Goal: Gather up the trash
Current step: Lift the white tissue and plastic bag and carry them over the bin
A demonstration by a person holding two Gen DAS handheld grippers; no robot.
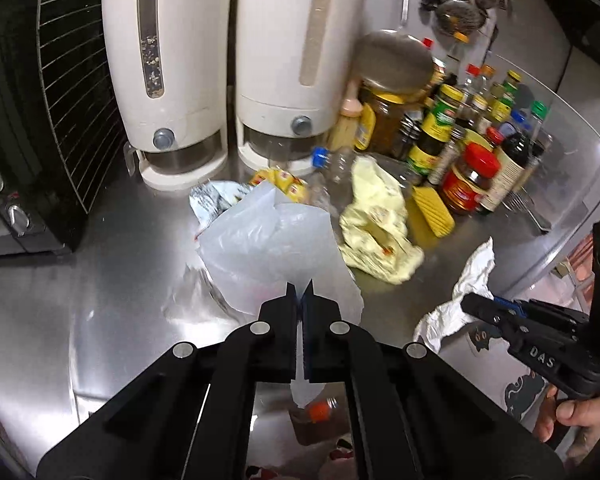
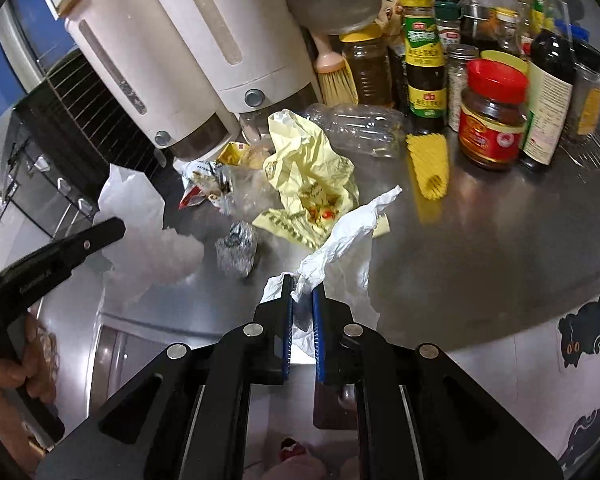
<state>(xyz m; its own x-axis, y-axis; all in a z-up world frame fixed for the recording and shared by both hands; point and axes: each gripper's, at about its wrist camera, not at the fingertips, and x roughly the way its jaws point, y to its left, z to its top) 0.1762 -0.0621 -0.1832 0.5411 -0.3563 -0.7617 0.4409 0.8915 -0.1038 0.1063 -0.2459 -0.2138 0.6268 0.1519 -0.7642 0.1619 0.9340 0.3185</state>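
My left gripper [image 1: 300, 286] is shut on the edge of a translucent white plastic bag [image 1: 272, 248], held up over the steel counter [image 1: 100, 280]; the bag also shows in the right wrist view [image 2: 140, 232]. My right gripper [image 2: 302, 286] is shut on a crumpled white tissue [image 2: 340, 248], also seen in the left wrist view [image 1: 460, 296]. On the counter lie a crumpled yellow bag [image 2: 308, 176], an empty clear bottle [image 2: 356, 126], a foil ball [image 2: 238, 250] and a snack wrapper [image 2: 204, 184].
Two white dispensers [image 1: 172, 64] stand at the back. A black toaster oven [image 1: 28, 128] is at the left. Many sauce jars and bottles [image 2: 492, 116] crowd the right. A yellow brush [image 2: 428, 164] lies by them. The counter edge is near me.
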